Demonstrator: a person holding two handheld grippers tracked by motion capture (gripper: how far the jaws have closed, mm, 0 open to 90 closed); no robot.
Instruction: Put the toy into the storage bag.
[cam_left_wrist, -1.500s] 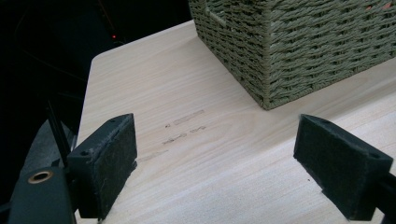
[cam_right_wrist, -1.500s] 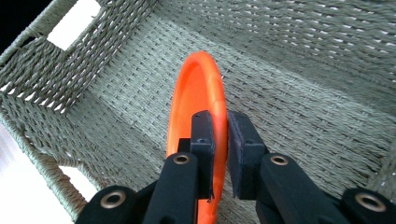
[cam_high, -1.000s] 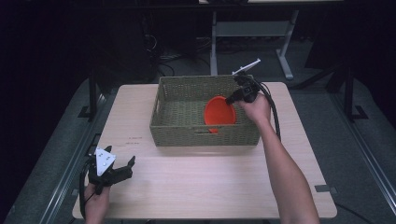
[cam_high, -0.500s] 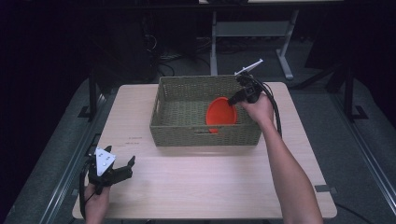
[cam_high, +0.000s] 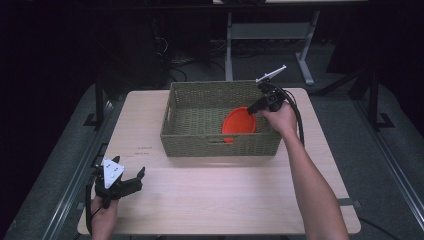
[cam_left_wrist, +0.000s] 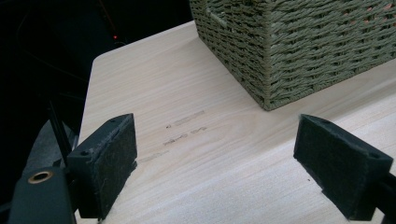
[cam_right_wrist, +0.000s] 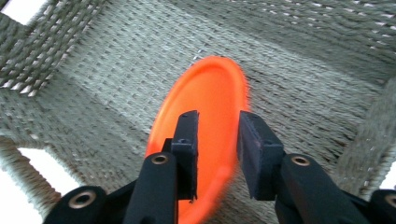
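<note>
A light wooden table (cam_high: 225, 200) is standing on a grey floor (cam_high: 380, 150). Some small dark marks (cam_high: 145, 148) are showing on the table top near its left side. A grey metal stand (cam_high: 270, 32) is standing on the floor behind the table. Black cables (cam_high: 172, 75) are lying on the floor back there, in the dark.

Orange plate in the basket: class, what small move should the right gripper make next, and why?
Probably lower it a little, then open. The right gripper grips the orange plate by its rim, tilted inside the woven basket. The left gripper waits open on the table, so it seems uninvolved.
</note>
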